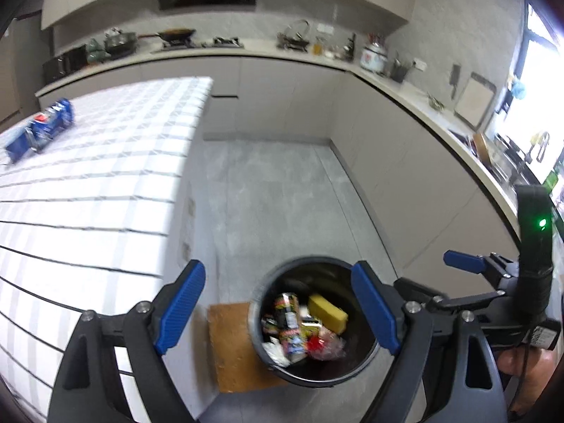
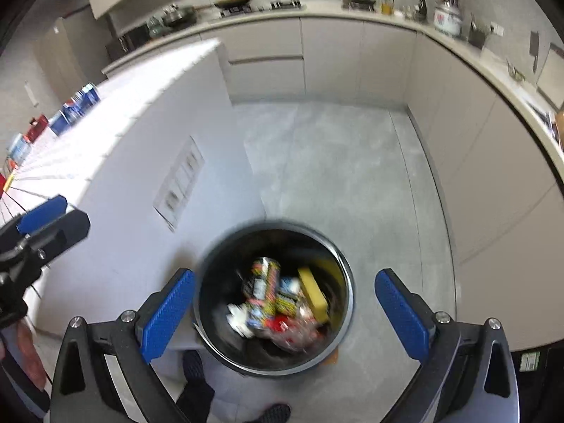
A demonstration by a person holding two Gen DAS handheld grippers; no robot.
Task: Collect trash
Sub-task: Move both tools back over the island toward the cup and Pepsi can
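Two open grippers above a full bin.
Trash (image 1: pixel 303 331) lies in the black bin (image 1: pixel 352 375) on the floor beside the table (image 1: pixel 88 194); left gripper (image 1: pixel 278 312) and right gripper (image 2: pixel 285 315) both gape wide, empty, above it, and blue packets (image 1: pixel 42 128) lie on the table.

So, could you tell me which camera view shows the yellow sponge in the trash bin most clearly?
The left wrist view. There the yellow sponge lies sharp, its whole block visible among the cans in the trash bin. The right wrist view looks more squarely into the bin, but the sponge is smeared by motion blur.
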